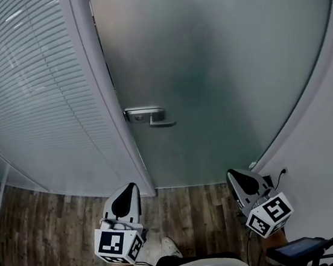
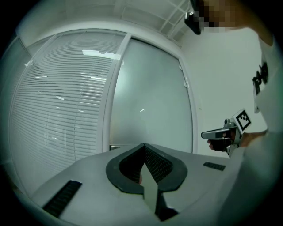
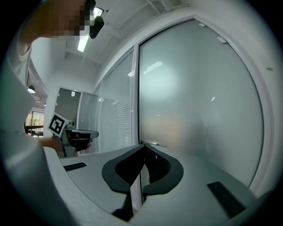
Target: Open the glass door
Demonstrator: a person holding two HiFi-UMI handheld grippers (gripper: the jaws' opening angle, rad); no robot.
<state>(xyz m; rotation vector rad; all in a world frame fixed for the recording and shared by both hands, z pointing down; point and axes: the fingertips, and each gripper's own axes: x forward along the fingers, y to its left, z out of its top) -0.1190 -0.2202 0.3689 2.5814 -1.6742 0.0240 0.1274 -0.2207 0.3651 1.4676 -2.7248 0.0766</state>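
I hold the left hand-held gripper (image 1: 127, 190) and the right hand-held gripper (image 1: 233, 176) above the floor (image 1: 46, 236). Both have their jaws closed, with nothing between them. The door (image 1: 205, 57) stands shut directly ahead. Its handle (image 1: 151, 117) is near its left edge, well apart from both.

Dim, bluish light. Pale lamp glare on the glass door (image 3: 194, 97) and blinds (image 2: 57, 110) beside it; picture edges bulge and darken.

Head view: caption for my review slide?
Left gripper and right gripper, both shut and empty, face the closed glass door and its lever handle.
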